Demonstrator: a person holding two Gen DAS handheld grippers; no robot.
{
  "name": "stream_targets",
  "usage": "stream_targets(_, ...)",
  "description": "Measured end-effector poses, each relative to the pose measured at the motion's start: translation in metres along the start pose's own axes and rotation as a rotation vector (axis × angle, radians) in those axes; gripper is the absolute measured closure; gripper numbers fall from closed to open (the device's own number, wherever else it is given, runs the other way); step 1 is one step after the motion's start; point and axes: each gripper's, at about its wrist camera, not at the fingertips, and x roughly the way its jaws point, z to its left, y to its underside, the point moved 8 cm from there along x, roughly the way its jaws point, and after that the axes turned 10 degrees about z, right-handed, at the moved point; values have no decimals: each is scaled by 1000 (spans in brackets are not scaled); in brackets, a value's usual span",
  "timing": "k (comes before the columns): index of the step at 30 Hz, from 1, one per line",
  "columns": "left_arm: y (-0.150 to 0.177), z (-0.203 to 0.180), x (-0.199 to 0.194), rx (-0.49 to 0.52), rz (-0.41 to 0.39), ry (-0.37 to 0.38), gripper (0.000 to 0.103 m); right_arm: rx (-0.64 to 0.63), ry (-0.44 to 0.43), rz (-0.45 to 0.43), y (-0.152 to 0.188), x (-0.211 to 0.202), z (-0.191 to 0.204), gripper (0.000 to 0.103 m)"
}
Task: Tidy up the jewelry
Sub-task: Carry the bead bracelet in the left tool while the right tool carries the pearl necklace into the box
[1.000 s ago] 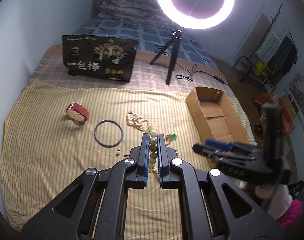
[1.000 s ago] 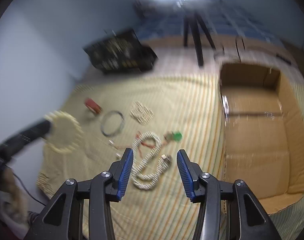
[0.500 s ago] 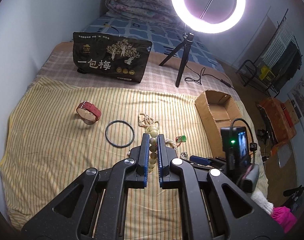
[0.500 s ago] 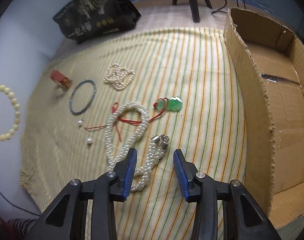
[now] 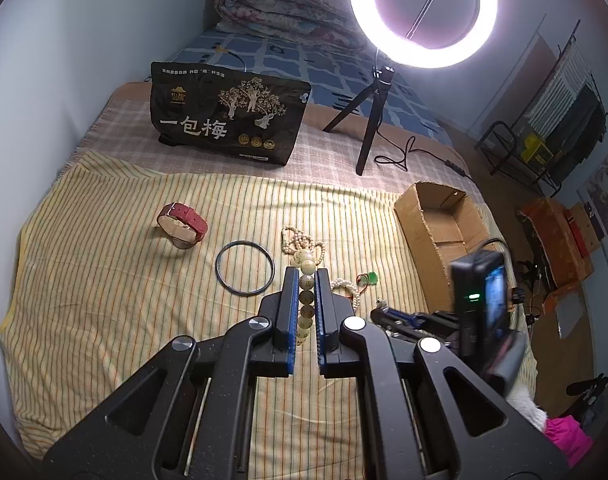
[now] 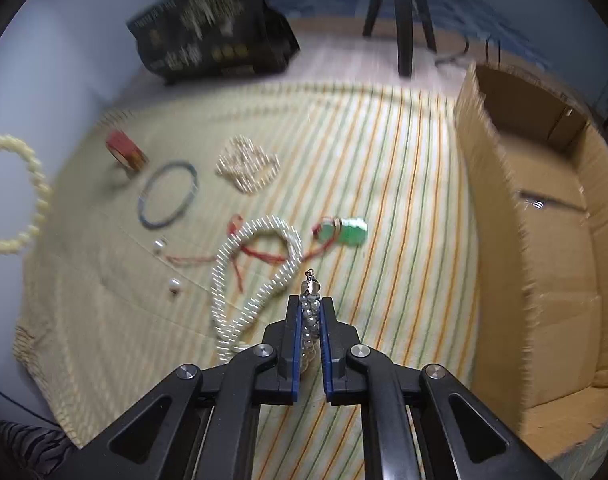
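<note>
On the bed, over a yellow striped cloth (image 5: 104, 300), the jewelry lies spread out. Going left to right in the left wrist view: a red-strapped watch (image 5: 182, 225) stands on edge at about ten o'clock from the left gripper (image 5: 306, 276); a dark bangle (image 5: 245, 267) lies flat just beside the gripper's tips at eleven o'clock; a small heap of pearls (image 5: 300, 240) sits at twelve o'clock, just beyond them. The left gripper's fingers are clamped on a bracelet of large cream beads (image 5: 306, 292), which runs between the blue pads and pokes out past the tips. At two o'clock lies a green pendant (image 5: 371, 279) on a red cord, and further right an open cardboard box (image 5: 439, 220) rests on the cloth's edge. A black printed bag (image 5: 228, 120) and a ring light (image 5: 421, 12) on a tripod stand at the far side.

In the right wrist view, which is motion-blurred, the right gripper (image 6: 311, 304) has its fingers closed on the clasp end of a white pearl necklace (image 6: 252, 276); the rest of the strand loops away toward ten o'clock, seemingly still resting on the cloth. Two loose pearl pieces (image 6: 175, 285) lie left of it.
</note>
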Motion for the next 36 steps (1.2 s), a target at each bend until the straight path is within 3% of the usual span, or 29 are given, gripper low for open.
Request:
stream_targets(8, -4, -11, -2, 6, -5, 19, 98, 20, -99, -200, -18, -88, 2, 97)
stream_targets(17, -5, -44, 0, 46, -7, 55, 98, 63, -142, -379, -33, -166, -18, 97)
stream_targets(29, -13, -102, -3, 92, -21, 146, 98, 172, -113, -520, -25, -228, -84, 97)
stream_targets(36, -12, -144, 11, 135, 2, 193, 98, 227, -80, -534, -11, -238, -124, 97)
